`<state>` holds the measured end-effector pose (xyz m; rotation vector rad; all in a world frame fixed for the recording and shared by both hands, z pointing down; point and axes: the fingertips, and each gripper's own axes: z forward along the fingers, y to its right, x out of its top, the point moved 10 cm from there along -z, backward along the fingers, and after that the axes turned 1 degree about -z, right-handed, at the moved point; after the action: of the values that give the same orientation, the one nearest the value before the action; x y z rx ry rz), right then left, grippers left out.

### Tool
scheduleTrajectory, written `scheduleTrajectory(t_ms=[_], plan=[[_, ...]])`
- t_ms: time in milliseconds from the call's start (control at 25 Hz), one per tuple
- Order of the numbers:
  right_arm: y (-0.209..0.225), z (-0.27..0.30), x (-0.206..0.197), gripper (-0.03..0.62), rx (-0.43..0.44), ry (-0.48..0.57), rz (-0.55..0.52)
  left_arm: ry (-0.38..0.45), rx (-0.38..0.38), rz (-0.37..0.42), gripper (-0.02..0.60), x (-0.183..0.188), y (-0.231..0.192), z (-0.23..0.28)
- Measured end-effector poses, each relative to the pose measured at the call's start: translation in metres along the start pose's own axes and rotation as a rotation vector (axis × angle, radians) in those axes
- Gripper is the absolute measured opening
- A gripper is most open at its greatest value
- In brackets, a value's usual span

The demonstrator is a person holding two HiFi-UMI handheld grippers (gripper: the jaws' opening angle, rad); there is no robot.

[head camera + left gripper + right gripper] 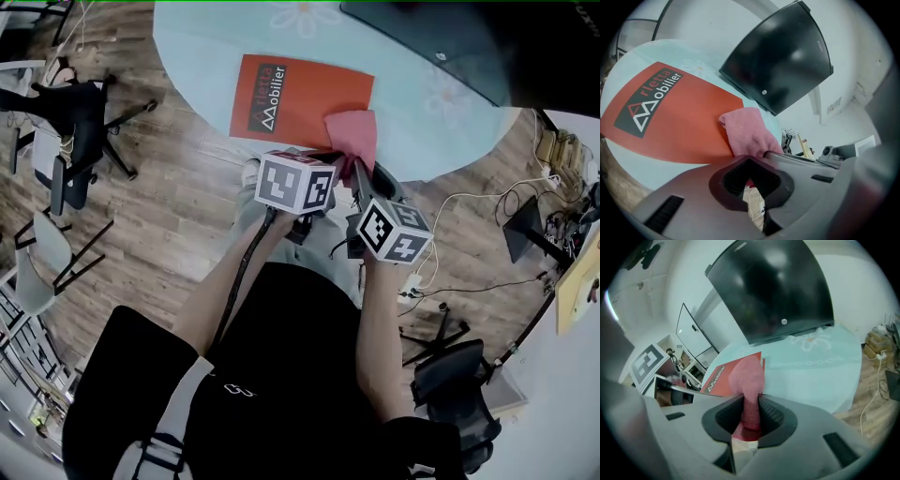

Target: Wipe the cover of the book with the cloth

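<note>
Currently, the right gripper (751, 404) has its jaws closed on one end of the pink cloth (747, 376), which fills the narrow gap between the ribbed pads. The rest of the cloth extends forward and lies on the red book (300, 94). In the head view, the cloth covers the book's near right corner, close to the near edge of the round pale-blue table (412, 112). The book lies flat, cover up, with white and dark lettering along its left side. It occupies the near left part of the table, and its long near edge runs just inside the table's rim. The left gripper (750, 161) has its jaw tips brought together with nothing between them. It is held just off the table's near edge, beside the right gripper and left of the cloth. A dark flat panel (441, 37) sits at the far right part of the table, well apart from the book. Black office chairs (75, 122) stand on the wooden floor (187, 216) to the left.
</note>
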<state>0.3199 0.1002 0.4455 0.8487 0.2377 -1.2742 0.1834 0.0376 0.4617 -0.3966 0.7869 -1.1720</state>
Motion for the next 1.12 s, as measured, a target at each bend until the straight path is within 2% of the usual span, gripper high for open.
scheduleTrajectory(t_ms=[160, 280, 440, 560, 840, 920, 1000, 1120], plan=[[0.015, -0.008, 0.006, 0.081, -0.011, 0.016, 0.023, -0.003, -0.011, 0.042, 0.015, 0.007, 0.016, 0.009], [0.022, -0.016, 0.019, 0.081, -0.008, 0.060, 0.034, 0.029, 0.001, 0.089, 0.015, 0.017, 0.025, 0.006], [0.018, -0.026, 0.049, 0.081, 0.002, 0.139, -0.008, 0.159, -0.026, 0.063, 0.015, 0.045, 0.030, -0.015], [0.011, -0.034, 0.079, 0.081, 0.027, 0.213, -0.050, 0.264, 0.001, 0.128, 0.015, 0.074, 0.041, -0.035], [-0.016, -0.079, 0.142, 0.081, 0.123, 0.440, -0.131, 0.467, -0.090, 0.227, 0.014, 0.127, 0.090, -0.081], [-0.022, -0.093, 0.159, 0.081, 0.164, 0.519, -0.150, 0.534, -0.097, 0.293, 0.015, 0.143, 0.110, -0.096], [-0.030, -0.108, 0.178, 0.080, 0.202, 0.604, -0.191, 0.610, -0.084, 0.398, 0.015, 0.159, 0.132, -0.110], [-0.039, -0.133, 0.200, 0.078, 0.216, 0.713, -0.264, 0.711, -0.103, 0.511, 0.014, 0.172, 0.163, -0.130]])
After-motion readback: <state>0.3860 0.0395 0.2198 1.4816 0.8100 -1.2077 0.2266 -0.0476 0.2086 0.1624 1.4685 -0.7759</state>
